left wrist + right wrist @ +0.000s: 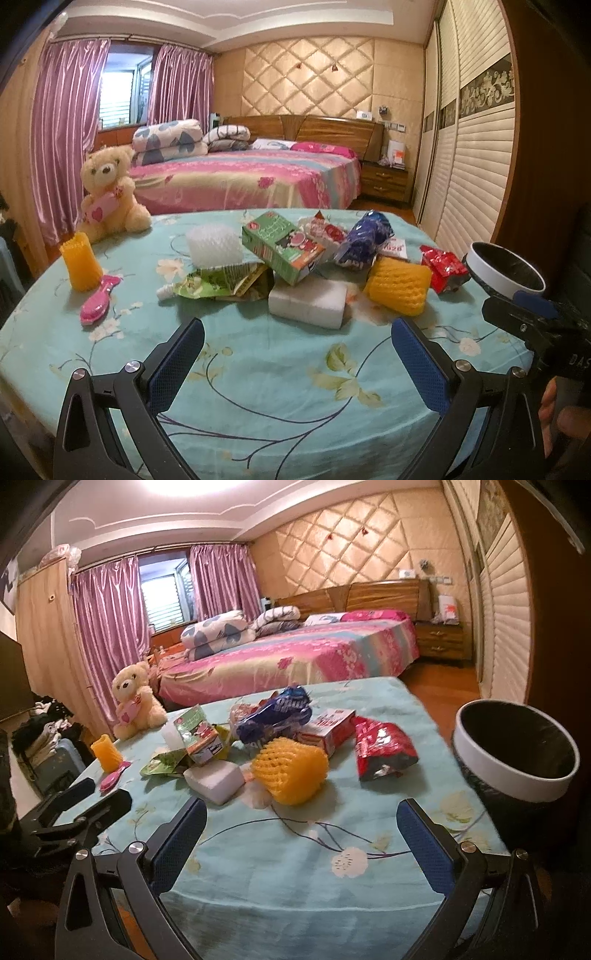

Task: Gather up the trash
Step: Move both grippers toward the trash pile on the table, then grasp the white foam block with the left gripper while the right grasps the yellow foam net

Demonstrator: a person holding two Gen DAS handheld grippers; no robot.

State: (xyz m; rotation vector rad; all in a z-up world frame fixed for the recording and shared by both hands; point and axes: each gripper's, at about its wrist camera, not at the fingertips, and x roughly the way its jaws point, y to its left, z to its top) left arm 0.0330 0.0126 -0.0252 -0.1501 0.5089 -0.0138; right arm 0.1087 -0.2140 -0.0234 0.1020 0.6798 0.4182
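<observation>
Both tongs, left (297, 363) and right (301, 845), gape empty, the trash pile (295, 258) lying beyond their tips.

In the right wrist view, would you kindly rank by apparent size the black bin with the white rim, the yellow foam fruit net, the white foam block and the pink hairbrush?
Largest to smallest as they appear:
1. Black bin with white rim, though it sits nearest the camera, which inflates it.
2. Yellow foam fruit net.
3. White foam block.
4. Pink hairbrush.

tabletop (280, 369): teal flowered cloth
teddy bear (110, 188): sits upright at far left corner, holding pink heart
pink hairbrush (98, 301): lies flat just beside orange cup (80, 263)
bed (255, 177): behind, folded quilts (168, 142) stacked on it
curtains (70, 122): pink
</observation>
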